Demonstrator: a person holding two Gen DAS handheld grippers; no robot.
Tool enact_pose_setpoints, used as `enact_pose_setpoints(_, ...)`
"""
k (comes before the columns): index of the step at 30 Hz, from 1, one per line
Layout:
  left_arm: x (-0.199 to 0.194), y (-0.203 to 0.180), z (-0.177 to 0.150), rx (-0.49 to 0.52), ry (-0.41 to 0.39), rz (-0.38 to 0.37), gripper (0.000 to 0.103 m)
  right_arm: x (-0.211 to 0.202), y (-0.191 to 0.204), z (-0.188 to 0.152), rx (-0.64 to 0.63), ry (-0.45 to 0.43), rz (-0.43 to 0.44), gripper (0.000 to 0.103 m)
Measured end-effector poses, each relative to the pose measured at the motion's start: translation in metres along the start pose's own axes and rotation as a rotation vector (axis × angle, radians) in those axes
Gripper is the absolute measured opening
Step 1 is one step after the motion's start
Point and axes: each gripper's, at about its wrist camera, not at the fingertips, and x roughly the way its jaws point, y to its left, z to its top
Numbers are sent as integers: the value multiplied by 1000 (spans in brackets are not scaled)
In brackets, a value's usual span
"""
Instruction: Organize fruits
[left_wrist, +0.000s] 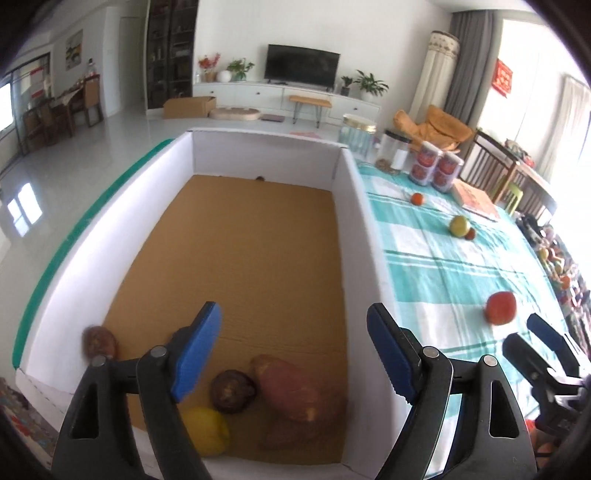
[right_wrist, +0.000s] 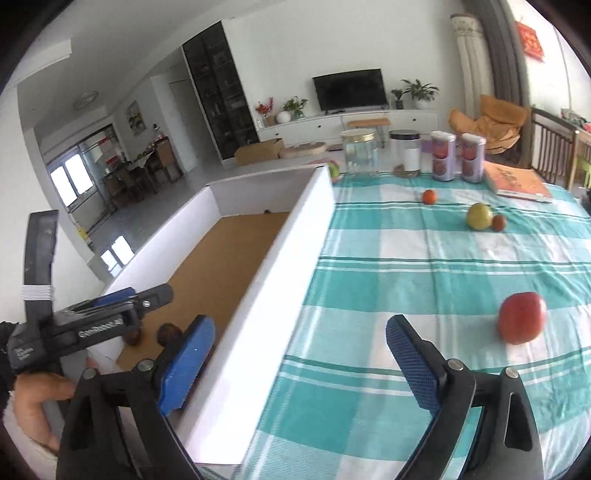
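My left gripper (left_wrist: 293, 314) stands open above the near end of a white-walled box (left_wrist: 266, 155) with a cardboard floor, nothing between its fingers. Below it lie a sweet potato (left_wrist: 295, 391), a dark round fruit (left_wrist: 232, 391) and a yellow lemon (left_wrist: 207, 430); a brown fruit (left_wrist: 99, 341) rests against the left wall. My right gripper (right_wrist: 300, 325) is open and empty over the box's right wall (right_wrist: 280, 280). On the cloth to its right sits a red fruit (right_wrist: 522, 317). Farther back are a green-yellow fruit (right_wrist: 479, 216), a small red one (right_wrist: 498, 223) and a small orange one (right_wrist: 429, 196).
The checked teal tablecloth (right_wrist: 424, 266) covers the table right of the box. At its far end stand glass jars (right_wrist: 358, 151), two stacked cans (right_wrist: 458, 157) and a book (right_wrist: 517, 182). A hand (right_wrist: 33, 398) holds the left gripper (right_wrist: 147, 295) at the lower left.
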Motion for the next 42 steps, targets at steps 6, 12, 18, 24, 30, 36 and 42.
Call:
enact_pose_setpoints(6,2,-115,-24,215,68,-256,87,0,-138,-49,275,15,-313,101)
enact_pose_setpoints(12,59,-196,-53,303,173,-333,87,-28,-211,-70,629,-51,-237,101)
enact_pose_setpoints(18,133,-202,-71,275,253,-217,87,-28,-205,-75,640,-64,-220,101)
enact_pose_setpoints(24,147,-208,-78,385,149,-144,88,-21,-207,-79,649,-54,-215,101)
enact_pose_setpoints(30,145,-210,-77,405,148,-148,92,-17,-209,-80,663,-36,-215,101)
enact_pose_setpoints(36,145,-211,-77,410,150,-148,94,-14,-210,-81,675,-26,-213,101)
enact_pose_setpoints(42,160,-215,-63,425,148,-124,99,-13,-210,-82,677,-26,-216,101)
